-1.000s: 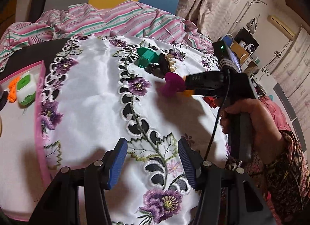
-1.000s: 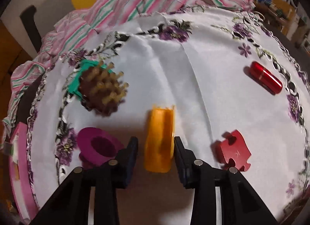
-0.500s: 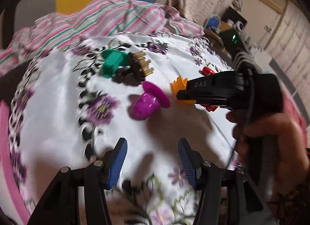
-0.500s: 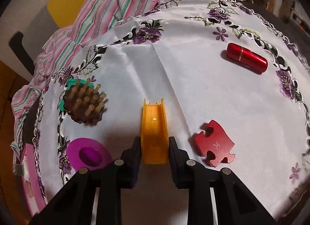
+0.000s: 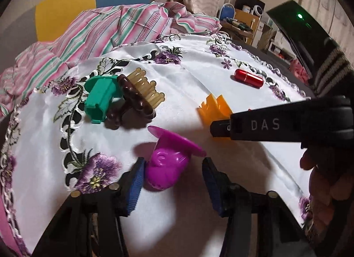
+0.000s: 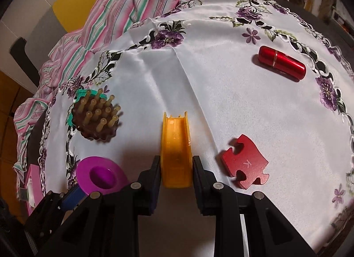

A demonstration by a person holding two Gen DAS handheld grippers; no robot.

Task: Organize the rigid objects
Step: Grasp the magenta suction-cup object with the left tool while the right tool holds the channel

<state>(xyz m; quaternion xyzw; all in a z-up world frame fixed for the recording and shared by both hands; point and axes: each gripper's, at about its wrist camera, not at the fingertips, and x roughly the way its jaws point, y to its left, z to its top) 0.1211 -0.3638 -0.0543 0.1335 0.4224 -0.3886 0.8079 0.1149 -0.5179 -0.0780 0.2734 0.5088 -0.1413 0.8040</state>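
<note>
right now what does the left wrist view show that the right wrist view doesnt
Left wrist only: the green piece's full body, the brush's knob handle, a person's hand.
Right wrist only: the red puzzle piece.
Both: the purple piece, brown brush, red cylinder, and orange piece clamped in the right hand-held gripper.

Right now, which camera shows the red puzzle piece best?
The right wrist view: the red puzzle piece lies whole and unblocked right of the orange part. In the left wrist view the other tool hides nearly all of it.
</note>
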